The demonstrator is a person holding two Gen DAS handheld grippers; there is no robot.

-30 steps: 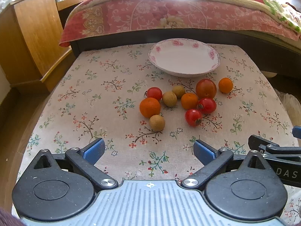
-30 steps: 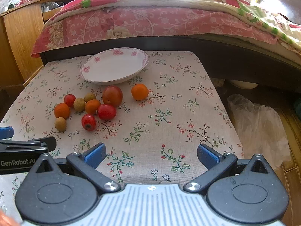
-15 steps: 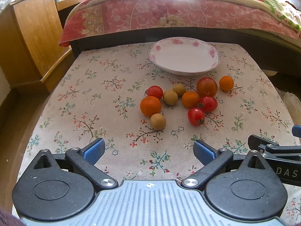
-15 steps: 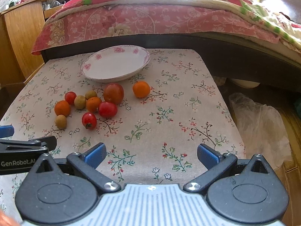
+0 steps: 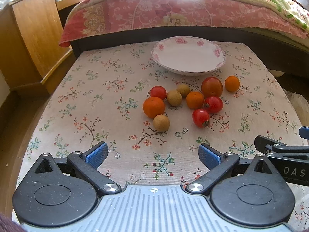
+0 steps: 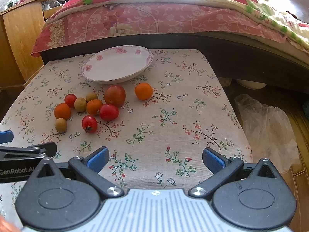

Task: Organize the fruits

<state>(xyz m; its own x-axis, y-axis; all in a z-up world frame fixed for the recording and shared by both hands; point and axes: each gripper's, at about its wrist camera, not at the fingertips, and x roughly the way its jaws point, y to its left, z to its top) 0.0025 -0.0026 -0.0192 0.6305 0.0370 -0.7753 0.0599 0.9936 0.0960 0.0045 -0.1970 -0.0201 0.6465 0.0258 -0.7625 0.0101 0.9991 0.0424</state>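
A white plate with pink flowers [image 5: 188, 58] [image 6: 117, 65] sits at the back of a floral-cloth table [image 5: 108, 96] [image 6: 193, 104]. In front of it lies a cluster of fruit: several red tomatoes, the largest [image 5: 211, 86] [image 6: 115, 95], three oranges, one of them [image 5: 232, 83] [image 6: 143, 91] set apart to the right, and three small brown longans, the nearest [image 5: 161, 123] [image 6: 61, 125]. My left gripper [image 5: 152, 154] is open over the front of the cloth, below the cluster. My right gripper [image 6: 155, 159] is open further right, holding nothing.
A bed with a pink floral quilt [image 5: 173, 13] [image 6: 154, 17] borders the table's far edge. A wooden cabinet [image 5: 32, 34] stands at the left. A clear plastic bag [image 6: 264, 123] lies on the floor to the right of the table.
Both grippers have crept slightly forward toward the fruit, so the plate and cluster look a little larger. Nothing on the table has moved.
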